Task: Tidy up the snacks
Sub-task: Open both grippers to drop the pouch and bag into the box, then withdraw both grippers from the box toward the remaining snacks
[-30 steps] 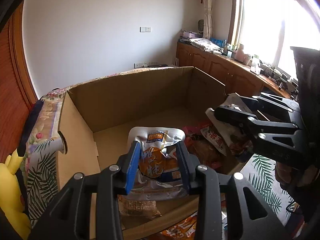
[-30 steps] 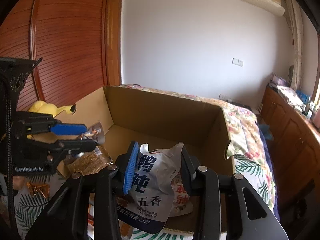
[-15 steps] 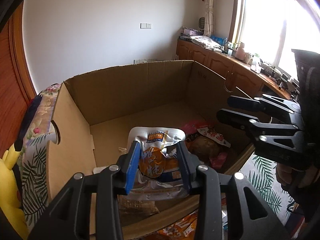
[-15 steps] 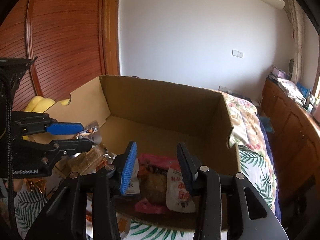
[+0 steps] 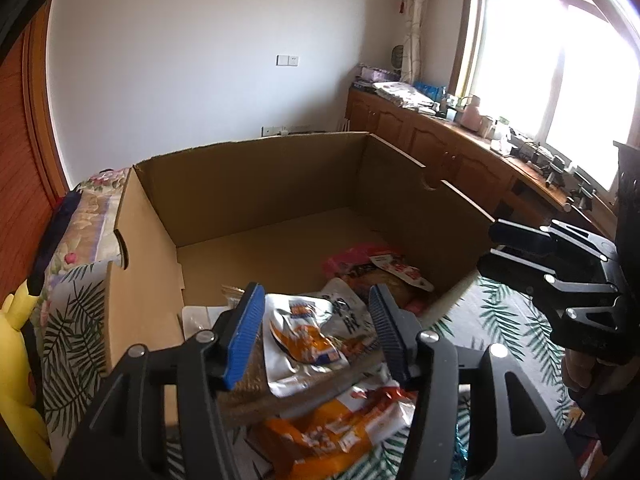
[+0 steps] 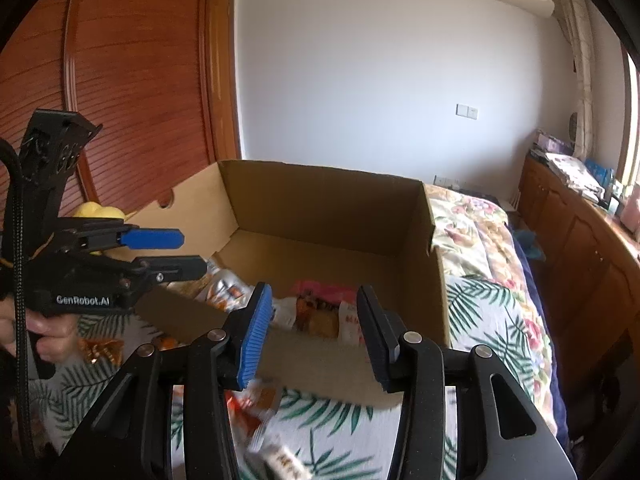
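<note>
Hovering over near edge of box (image 5: pixel 256 184), left gripper (image 5: pixel 316 328) spread wide, gripping nothing; white-orange pouch (image 5: pixel 304 340) lies loose below fingers, inside box at near wall. Right gripper (image 6: pixel 316 332) likewise wide apart, empty, just outside box's near wall. Orange packet (image 5: pixel 336 436) on leaf-print bedspread (image 6: pixel 472 308), outside box. Pink packets (image 6: pixel 324 304) in box's near right corner. Yellow plush (image 5: pixel 16 360) left of box.
</note>
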`<action>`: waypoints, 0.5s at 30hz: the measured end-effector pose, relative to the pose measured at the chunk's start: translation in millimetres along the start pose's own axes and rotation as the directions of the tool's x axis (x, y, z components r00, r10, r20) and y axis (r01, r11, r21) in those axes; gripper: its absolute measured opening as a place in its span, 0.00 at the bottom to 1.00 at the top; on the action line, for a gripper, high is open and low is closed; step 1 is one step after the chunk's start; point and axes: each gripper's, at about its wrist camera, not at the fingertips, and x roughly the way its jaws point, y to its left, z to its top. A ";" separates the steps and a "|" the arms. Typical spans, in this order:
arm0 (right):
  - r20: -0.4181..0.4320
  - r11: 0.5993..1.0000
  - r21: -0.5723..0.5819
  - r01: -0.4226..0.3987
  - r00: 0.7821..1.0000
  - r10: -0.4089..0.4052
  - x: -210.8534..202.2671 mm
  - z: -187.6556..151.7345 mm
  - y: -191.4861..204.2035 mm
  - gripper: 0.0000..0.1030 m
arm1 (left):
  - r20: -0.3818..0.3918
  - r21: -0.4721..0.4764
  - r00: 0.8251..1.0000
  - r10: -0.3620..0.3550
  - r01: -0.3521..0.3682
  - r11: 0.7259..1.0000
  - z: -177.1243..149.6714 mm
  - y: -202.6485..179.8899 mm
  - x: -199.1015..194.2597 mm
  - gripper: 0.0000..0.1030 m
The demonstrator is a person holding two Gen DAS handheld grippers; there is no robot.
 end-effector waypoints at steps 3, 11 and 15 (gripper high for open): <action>0.001 1.000 0.010 -0.005 1.000 0.005 -14.7 -9.3 0.1 0.44 | 0.012 0.015 1.000 -0.009 0.009 1.000 -5.3 -6.7 -13.6 0.53; -0.062 0.999 0.046 -0.008 0.998 0.011 -22.6 -47.4 3.0 0.44 | 0.064 0.064 0.998 0.025 -0.029 0.997 -29.9 -24.7 -41.6 0.55; -0.091 0.998 0.069 -0.009 0.996 0.015 -21.4 -66.6 4.9 0.44 | 0.048 0.071 0.999 -0.006 0.002 0.997 -36.2 -31.0 -46.2 0.55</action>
